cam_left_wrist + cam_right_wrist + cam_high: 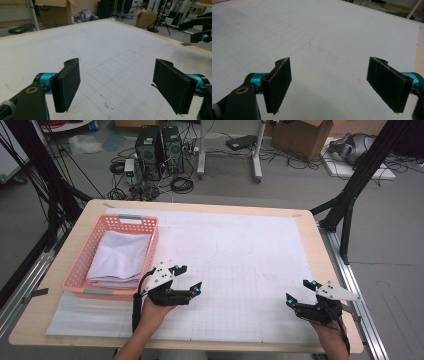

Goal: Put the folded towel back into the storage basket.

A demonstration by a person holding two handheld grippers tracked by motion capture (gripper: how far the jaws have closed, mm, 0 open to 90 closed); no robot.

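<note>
A pink basket (95, 246) stands at the table's left with a folded white cloth (120, 257) lying in it. My left gripper (190, 278) hovers open just right of the basket's near corner, nothing between its jaws. In the left gripper view my left gripper (117, 82) looks over the white gridded mat (112, 50), and the other gripper's tip (203, 37) shows at the far right. My right gripper (300, 291) is open near the table's front right, empty. The right gripper view has my right gripper (329, 82) above bare mat (324, 37).
The white gridded mat (240, 265) covers most of the wooden table (320, 245). Beyond the far edge are computer towers (160, 150), cables, a stand and cardboard boxes (300, 137) on the floor. Black frame struts (350, 195) rise at the right.
</note>
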